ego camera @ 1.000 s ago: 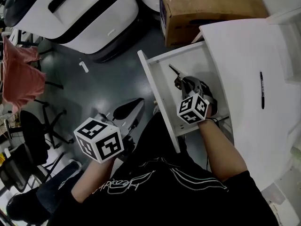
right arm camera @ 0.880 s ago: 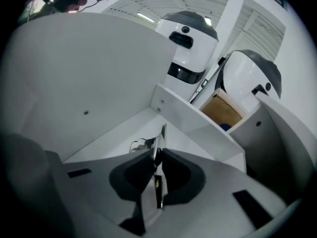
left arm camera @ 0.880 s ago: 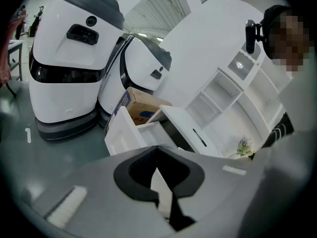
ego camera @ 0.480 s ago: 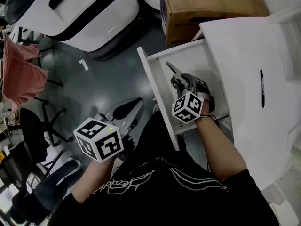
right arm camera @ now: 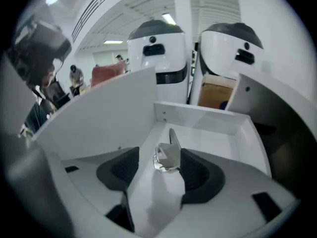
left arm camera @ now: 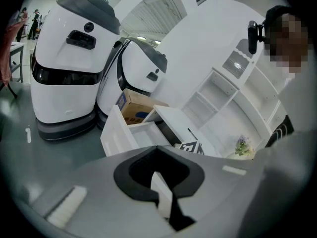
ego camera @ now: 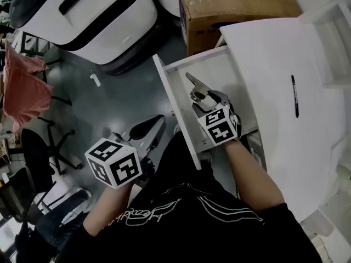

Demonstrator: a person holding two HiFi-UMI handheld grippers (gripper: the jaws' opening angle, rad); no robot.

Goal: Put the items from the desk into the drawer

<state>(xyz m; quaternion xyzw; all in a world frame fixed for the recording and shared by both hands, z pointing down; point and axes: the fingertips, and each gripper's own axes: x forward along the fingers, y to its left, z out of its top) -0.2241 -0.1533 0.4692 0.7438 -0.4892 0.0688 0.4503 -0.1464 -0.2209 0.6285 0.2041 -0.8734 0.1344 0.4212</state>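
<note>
My right gripper [ego camera: 201,95] is inside the open white drawer [ego camera: 164,92], shut on a small silvery metal clip [ego camera: 197,95] with a dark lever [ego camera: 193,83] sticking out past the fingertips. In the right gripper view the clip [right arm camera: 167,155] sits at the jaw tips of the right gripper [right arm camera: 168,163], above the drawer floor [right arm camera: 208,138]. A black pen [ego camera: 294,96] lies on the white desk [ego camera: 269,59]. My left gripper [ego camera: 143,129] hangs low at the left over the grey floor, shut and holding nothing; the left gripper view shows the left gripper [left arm camera: 161,185] with its jaws together.
A cardboard box [ego camera: 236,10] stands on the floor behind the drawer. Two large white machines [ego camera: 82,15] stand at the back left. White shelving [ego camera: 334,43] rises at the desk's right. Black chairs [ego camera: 38,158] and a pink cloth [ego camera: 22,86] are at the far left.
My right gripper has shifted slightly left within the drawer, toward its front panel, carrying the clip with it. The left gripper has barely moved.
</note>
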